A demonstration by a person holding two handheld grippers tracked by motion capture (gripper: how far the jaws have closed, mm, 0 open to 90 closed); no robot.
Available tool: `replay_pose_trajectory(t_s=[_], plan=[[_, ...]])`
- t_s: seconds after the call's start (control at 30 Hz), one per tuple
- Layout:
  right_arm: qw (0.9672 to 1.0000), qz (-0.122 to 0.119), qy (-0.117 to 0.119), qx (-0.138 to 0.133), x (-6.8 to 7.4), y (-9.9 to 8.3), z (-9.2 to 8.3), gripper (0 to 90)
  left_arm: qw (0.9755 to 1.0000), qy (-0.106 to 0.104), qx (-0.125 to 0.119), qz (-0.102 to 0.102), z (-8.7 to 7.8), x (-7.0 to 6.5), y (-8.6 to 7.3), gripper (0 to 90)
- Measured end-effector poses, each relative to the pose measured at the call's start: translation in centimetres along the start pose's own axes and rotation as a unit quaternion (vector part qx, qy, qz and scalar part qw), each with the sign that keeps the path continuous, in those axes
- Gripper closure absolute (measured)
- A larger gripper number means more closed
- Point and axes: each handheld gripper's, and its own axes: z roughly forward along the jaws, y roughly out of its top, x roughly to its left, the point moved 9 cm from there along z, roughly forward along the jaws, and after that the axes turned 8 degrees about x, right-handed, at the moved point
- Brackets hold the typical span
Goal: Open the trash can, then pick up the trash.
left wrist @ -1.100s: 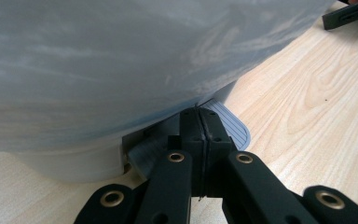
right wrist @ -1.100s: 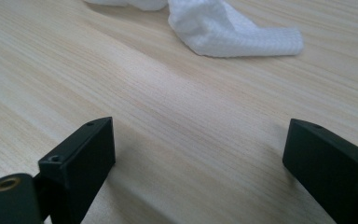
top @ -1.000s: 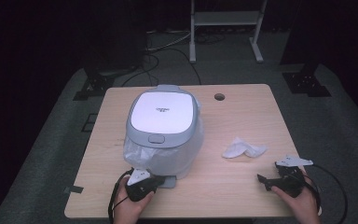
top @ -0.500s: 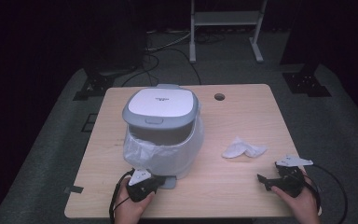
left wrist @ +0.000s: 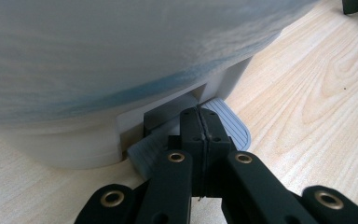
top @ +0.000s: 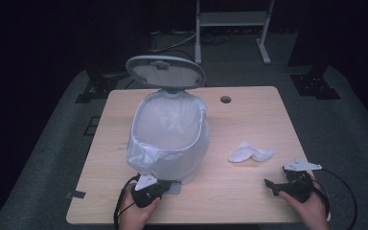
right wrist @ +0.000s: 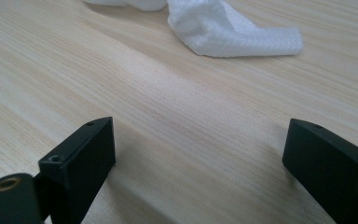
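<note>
A white pedal bin (top: 168, 139) lined with a clear bag stands on the wooden table (top: 249, 115), and its lid (top: 165, 71) is swung up and open at the back. My left gripper (top: 165, 184) is shut, with its closed jaws pressing down on the grey foot pedal (left wrist: 223, 122) at the bin's base (left wrist: 60, 144). A crumpled white tissue (top: 250, 153) lies to the right of the bin; in the right gripper view the tissue (right wrist: 223, 25) is ahead of the jaws. My right gripper (top: 270, 184) rests open near the front right edge, nothing between its jaws.
A round cable hole (top: 225, 99) sits in the table's far side. A metal stand (top: 232, 21) and dark equipment legs stand on the floor beyond the table. Bare wood lies between the bin and the tissue.
The bin's lid has swung from flat and closed to fully raised while my left gripper stays at the pedal. The right gripper has not moved.
</note>
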Motion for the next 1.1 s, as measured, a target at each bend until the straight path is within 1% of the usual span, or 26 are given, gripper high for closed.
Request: replay_pose_trajectory(t_s=[0.33, 0.53, 0.63, 0.8, 1.1], plan=[[1.0, 0.004, -0.003, 0.0, -0.1, 0.0, 0.0, 7.9, 1.0, 0.005, -0.001, 0.003, 0.0, 0.0, 0.0, 90.0], [0.9998, 0.015, -0.01, 0.0, 0.0, 0.0, 0.0, 7.9, 1.0, 0.004, -0.002, 0.003, 0.0, 0.1, -0.1, 90.0], [0.9998, 0.019, -0.005, 0.002, 0.1, 0.1, -0.1, 7.9, 1.0, 0.005, -0.002, 0.003, 0.0, 0.1, -0.1, 90.0], [0.9997, 0.021, 0.0, -0.008, 0.4, 0.9, -0.4, 7.9, 1.0, 0.004, -0.002, 0.002, 0.0, 0.1, -0.1, 90.0], [0.9994, 0.031, 0.009, -0.013, 0.6, 2.1, -0.5, 7.9, 1.0, 0.004, -0.003, 0.001, 0.0, 0.1, -0.1, 90.0]])
